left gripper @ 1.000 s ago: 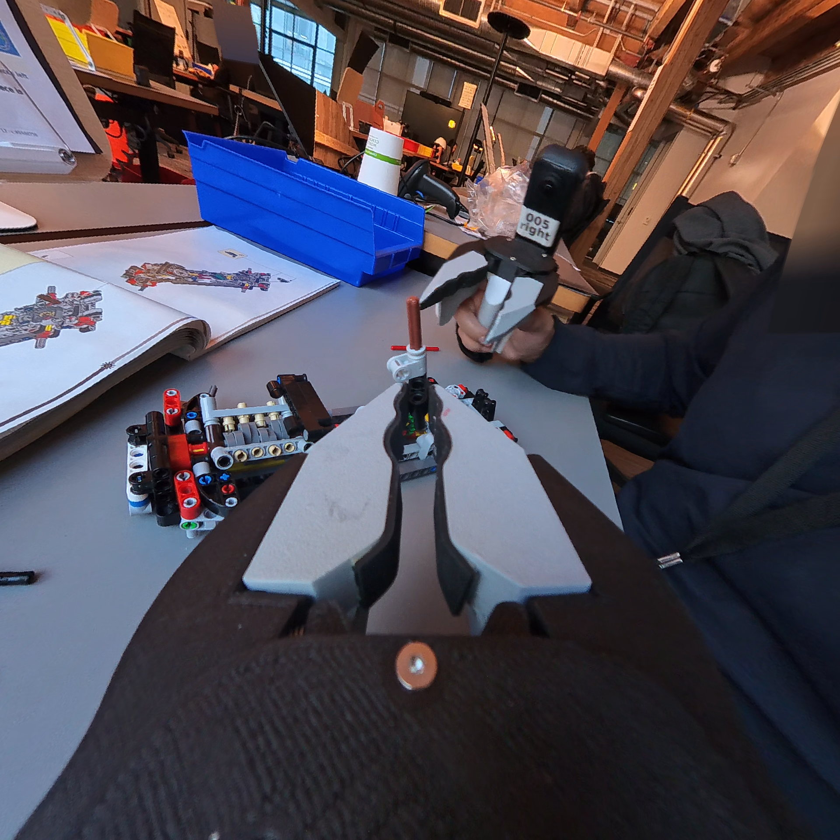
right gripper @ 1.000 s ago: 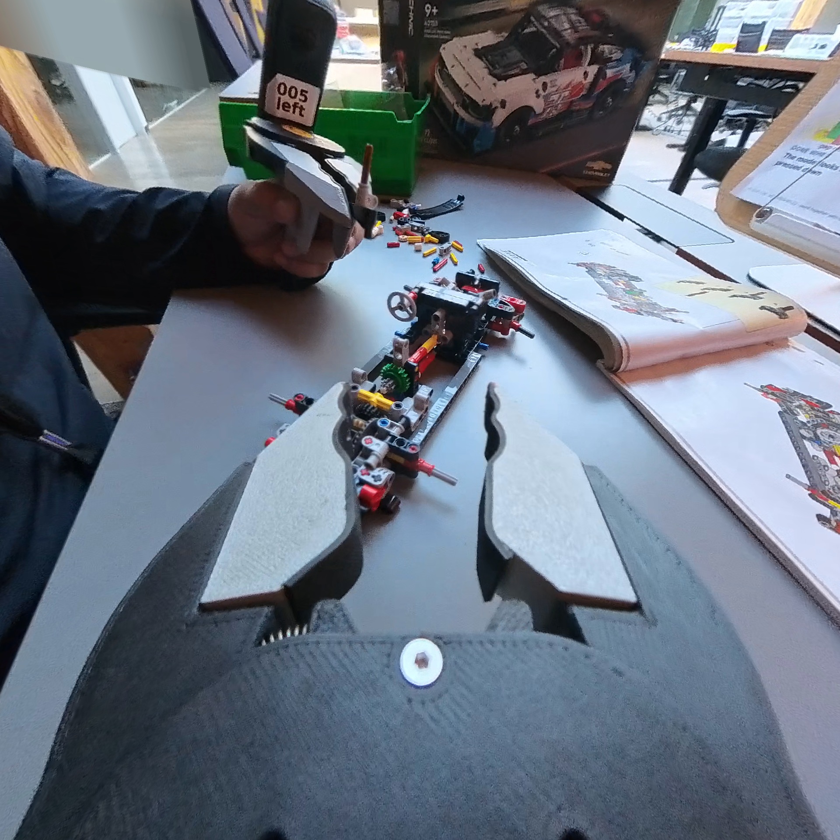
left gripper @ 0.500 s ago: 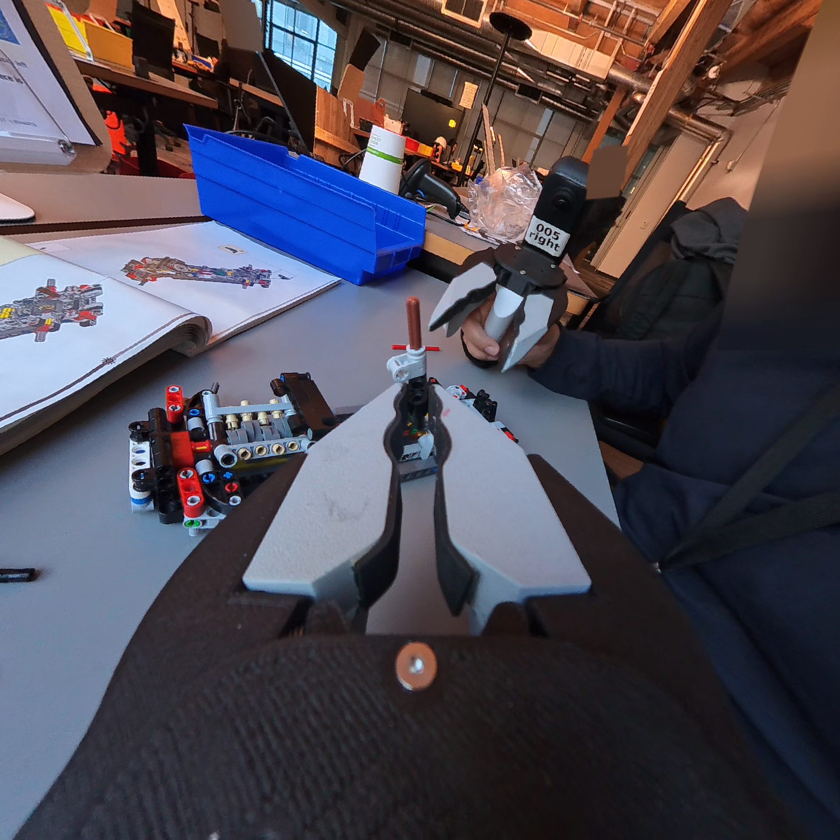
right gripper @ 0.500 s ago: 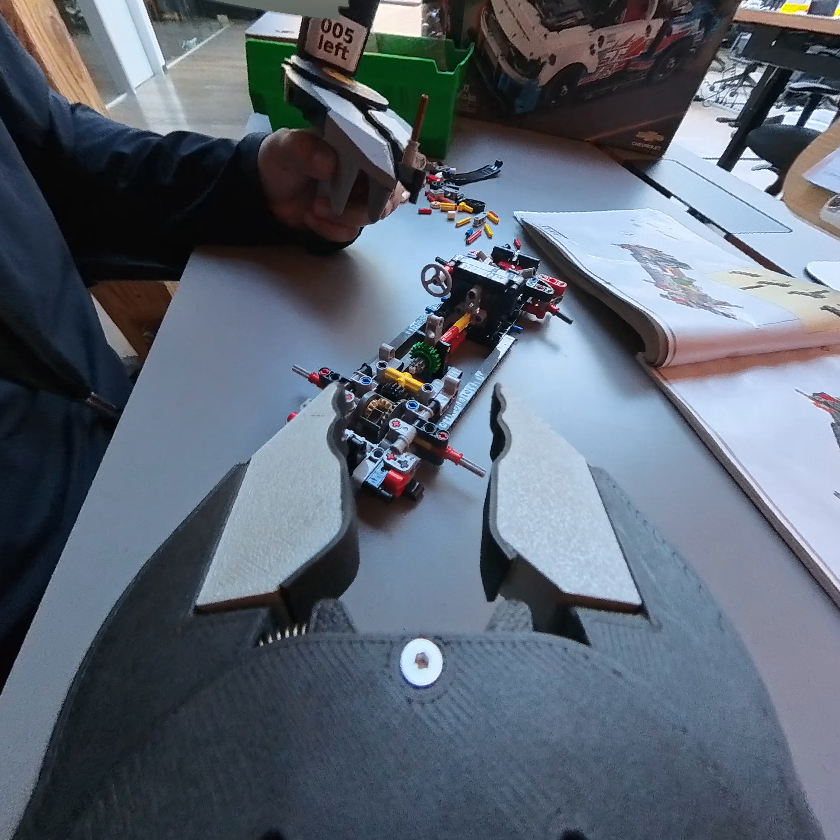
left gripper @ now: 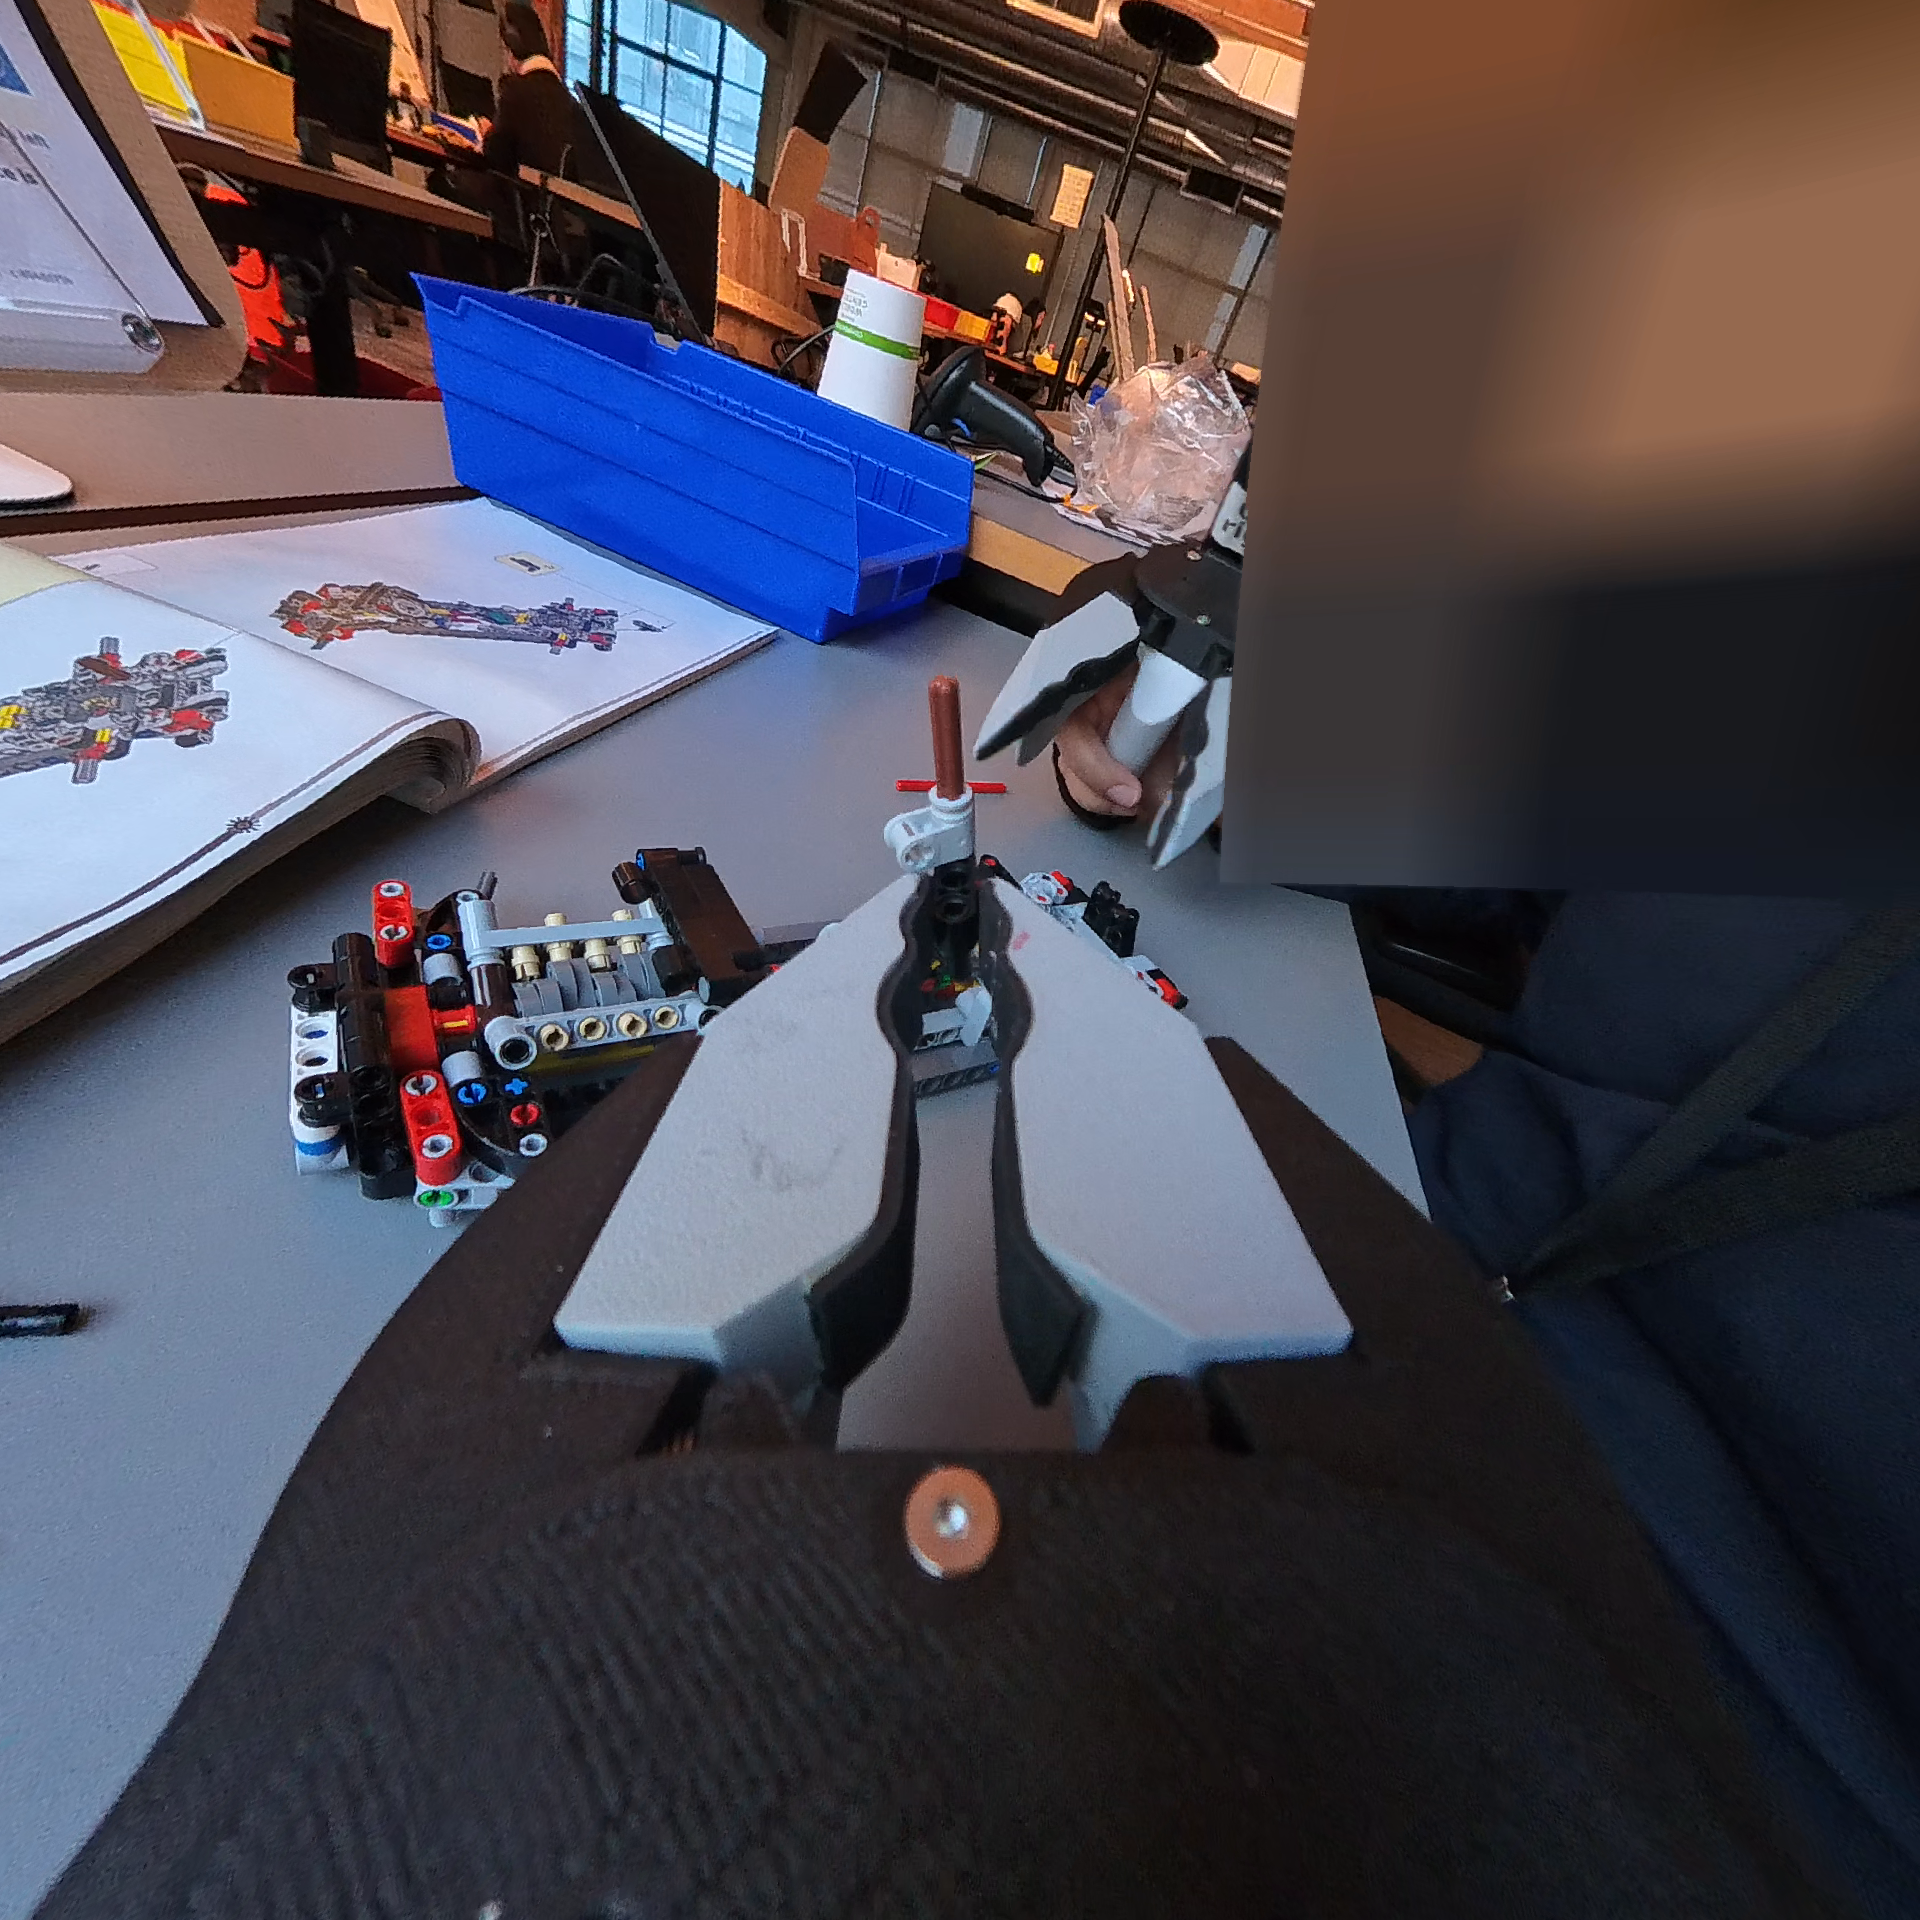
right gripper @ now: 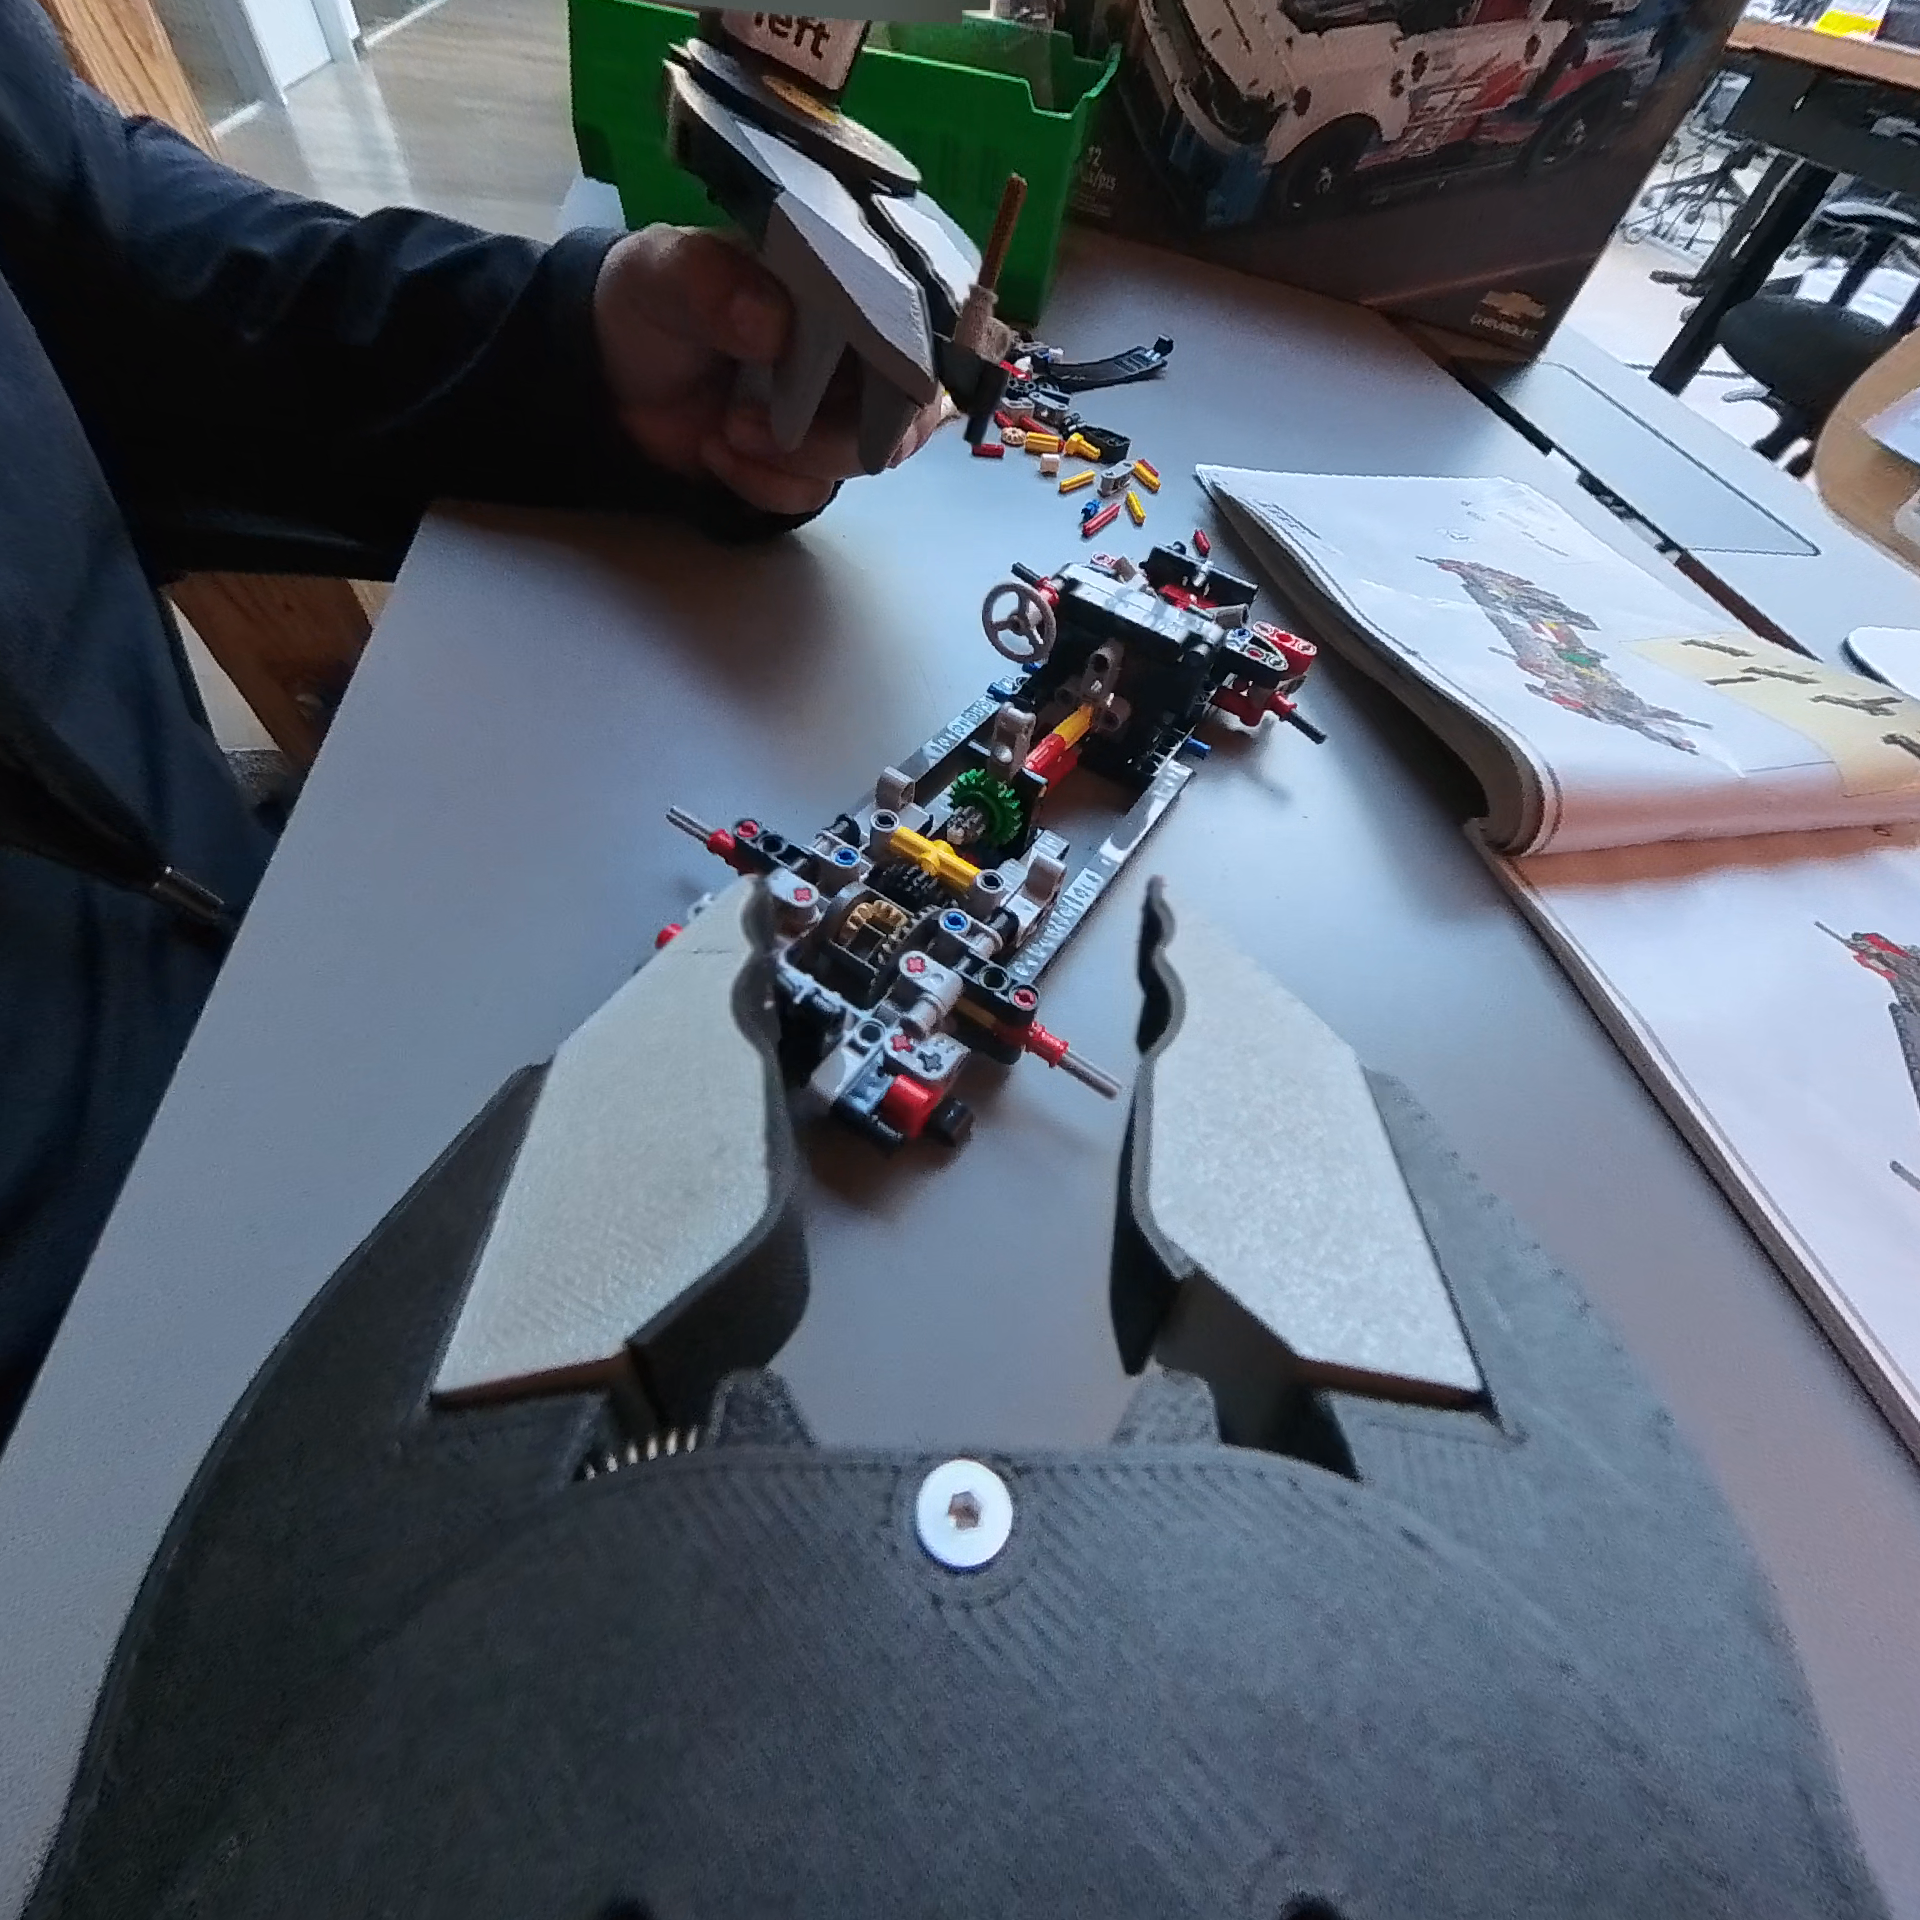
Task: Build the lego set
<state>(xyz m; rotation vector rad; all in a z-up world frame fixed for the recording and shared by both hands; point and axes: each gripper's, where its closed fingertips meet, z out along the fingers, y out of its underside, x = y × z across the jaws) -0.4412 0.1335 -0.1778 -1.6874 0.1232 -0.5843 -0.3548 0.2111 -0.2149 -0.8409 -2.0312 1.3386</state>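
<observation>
My left gripper (left gripper: 951, 909) is shut on a small brick assembly (left gripper: 932, 834): a black holed beam, a grey connector and a brown axle (left gripper: 944, 727) that stands up above the fingertips. The right wrist view shows it too (right gripper: 982, 312), held in the air at the table's far left. My right gripper (right gripper: 956, 956) is open, with its fingers on either side of the near end of a long brick car chassis (right gripper: 1039, 810) that lies on the grey table (right gripper: 520, 727). The pads do not press on it. In the left wrist view the right gripper (left gripper: 1122, 748) is seen open.
An open instruction booklet (right gripper: 1558, 665) lies right of the chassis. Loose small parts (right gripper: 1081, 457) lie behind it, before a green bin (right gripper: 966, 125) and a car-picture box (right gripper: 1403, 156). A blue bin (left gripper: 686, 457) and a red axle (left gripper: 987, 787) show in the left wrist view. The grippers' ends are close to 12 cm from one another.
My right gripper has come lower and closer to the chassis' near end while its jaws widened. My left gripper keeps its hold on the small assembly, almost still.
</observation>
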